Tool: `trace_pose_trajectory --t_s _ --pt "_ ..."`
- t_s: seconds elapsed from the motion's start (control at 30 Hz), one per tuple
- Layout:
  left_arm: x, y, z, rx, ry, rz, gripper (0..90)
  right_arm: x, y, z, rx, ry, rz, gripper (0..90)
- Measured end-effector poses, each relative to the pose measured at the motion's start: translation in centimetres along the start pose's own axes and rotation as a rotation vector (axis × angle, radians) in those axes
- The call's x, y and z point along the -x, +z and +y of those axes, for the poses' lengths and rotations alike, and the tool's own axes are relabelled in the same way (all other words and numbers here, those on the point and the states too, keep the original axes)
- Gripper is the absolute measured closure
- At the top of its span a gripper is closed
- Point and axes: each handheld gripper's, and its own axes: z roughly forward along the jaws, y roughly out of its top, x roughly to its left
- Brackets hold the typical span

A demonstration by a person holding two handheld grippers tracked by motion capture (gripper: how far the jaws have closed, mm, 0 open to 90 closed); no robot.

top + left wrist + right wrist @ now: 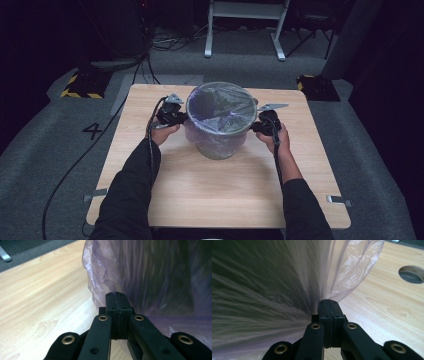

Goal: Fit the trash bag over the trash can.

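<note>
Purple-tinted plastic liner (216, 131) drapes the bin (218, 148); both tongs (117, 295) (329, 301) pinch its film.

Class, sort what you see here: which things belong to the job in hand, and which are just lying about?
In the job:
- bin
- purple plastic liner draped over its rim
- left gripper, shut on the liner
- right gripper, shut on the liner

Lying about:
- wooden table
- yellow-and-black striped block on the floor
- white stand legs behind
</note>
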Motion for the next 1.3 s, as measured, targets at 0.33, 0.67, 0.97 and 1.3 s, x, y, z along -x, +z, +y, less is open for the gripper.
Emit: trace_pose_trajectory --t_s 0.33,0.67,0.97,1.3 --pt "0.2 0.0 -2.1 -0.025 0.007 0.009 90.0 -0.1 -0.4 -1.5 0.003 -0.008 0.024 90.0" --pt "0.5 -3.8 -2.8 0.103 0.009 0.083 61.6 0.1 -2.6 -2.1 0.077 -0.034 -0.02 67.5" --pt "3.7 -8.0 -3.3 0.166 0.132 0.08 26.9 0.0 -7.9 -2.7 0.17 -0.131 0.011 40.2" --pt "8.1 -8.2 -3.5 0.153 0.246 -0.003 15.7 -4.9 -9.2 -3.4 0.218 -0.321 0.131 30.5"
